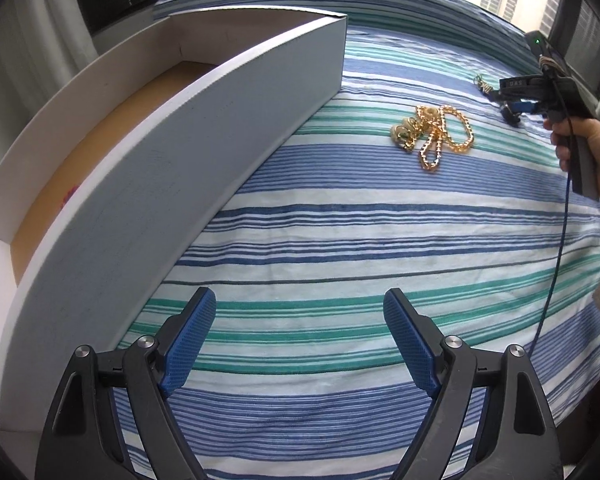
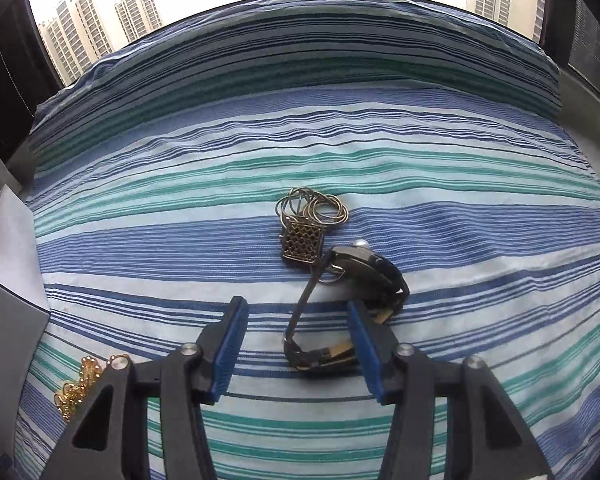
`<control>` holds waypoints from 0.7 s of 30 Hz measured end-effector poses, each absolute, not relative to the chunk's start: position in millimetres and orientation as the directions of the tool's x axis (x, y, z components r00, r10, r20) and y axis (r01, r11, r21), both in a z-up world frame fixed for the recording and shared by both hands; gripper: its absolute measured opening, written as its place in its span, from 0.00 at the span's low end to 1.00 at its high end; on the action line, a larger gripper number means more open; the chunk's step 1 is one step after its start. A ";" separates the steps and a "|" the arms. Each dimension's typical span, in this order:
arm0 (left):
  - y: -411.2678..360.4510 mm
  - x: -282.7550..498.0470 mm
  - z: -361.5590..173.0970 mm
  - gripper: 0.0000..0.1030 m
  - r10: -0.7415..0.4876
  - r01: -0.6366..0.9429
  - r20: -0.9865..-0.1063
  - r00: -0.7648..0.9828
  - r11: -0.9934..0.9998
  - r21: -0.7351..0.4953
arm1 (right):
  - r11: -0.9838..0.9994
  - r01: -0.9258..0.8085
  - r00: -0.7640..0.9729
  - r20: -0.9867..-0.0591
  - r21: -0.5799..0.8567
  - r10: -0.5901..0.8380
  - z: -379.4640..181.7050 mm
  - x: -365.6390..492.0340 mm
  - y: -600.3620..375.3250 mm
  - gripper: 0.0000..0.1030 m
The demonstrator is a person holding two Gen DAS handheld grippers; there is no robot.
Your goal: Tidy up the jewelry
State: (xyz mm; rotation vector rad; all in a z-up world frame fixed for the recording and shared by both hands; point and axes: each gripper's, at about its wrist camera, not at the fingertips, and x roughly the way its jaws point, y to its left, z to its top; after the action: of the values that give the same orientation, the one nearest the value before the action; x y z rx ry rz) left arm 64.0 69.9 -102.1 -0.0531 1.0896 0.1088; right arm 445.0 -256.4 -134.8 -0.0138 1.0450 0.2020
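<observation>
Both tongs stand apart: the left gripper (image 1: 300, 312) over bare striped sheet (image 1: 340, 240), the right gripper (image 2: 298, 320) straddling a watch (image 2: 364, 276) strap (pendant necklace (image 2: 306, 224) at twelve o'clock).

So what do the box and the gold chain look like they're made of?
Box: looks like cardboard, matte white walls with a plain brown floor inside and thin folded edges. Gold chain: shiny yellow links, probably metal; whether solid or plated can't be told.

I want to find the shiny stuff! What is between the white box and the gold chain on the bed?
Nothing, only bare striped bedsheet between the white box and the gold chain, seen in the left wrist view.
</observation>
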 end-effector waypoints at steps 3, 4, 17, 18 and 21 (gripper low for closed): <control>71.4 64.5 -106.0 0.84 0.062 -0.111 -0.891 0.451 0.994 0.012 | 0.979 -0.202 0.475 -0.871 0.032 0.126 -145.6 447.7 -247.0 0.36; 71.3 65.4 -107.6 0.84 0.061 -0.110 -0.893 0.447 0.994 0.013 | 0.976 -0.216 0.469 -0.874 0.023 0.124 -146.3 445.7 -244.7 0.14; 24.5 115.4 -104.1 0.84 -0.208 0.077 -0.871 0.445 0.978 -0.194 | 0.915 -0.390 0.342 -0.906 0.104 0.249 -140.8 301.4 -259.2 0.09; 20.9 119.4 -104.3 0.84 -0.204 0.074 -0.874 0.440 0.979 -0.191 | 0.908 -0.405 0.332 -0.909 0.105 0.253 -141.3 288.2 -259.3 0.09; 14.5 122.9 -104.3 0.84 -0.190 0.066 -0.877 0.441 0.982 -0.180 | 0.897 -0.439 0.347 -0.909 0.059 0.229 -134.9 259.3 -257.0 0.34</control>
State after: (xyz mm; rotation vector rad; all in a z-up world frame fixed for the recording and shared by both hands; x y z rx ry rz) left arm 122.9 14.5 -104.3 -0.1250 1.1035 -0.1596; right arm 259.3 -257.0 -134.9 -0.2094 1.1379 0.4372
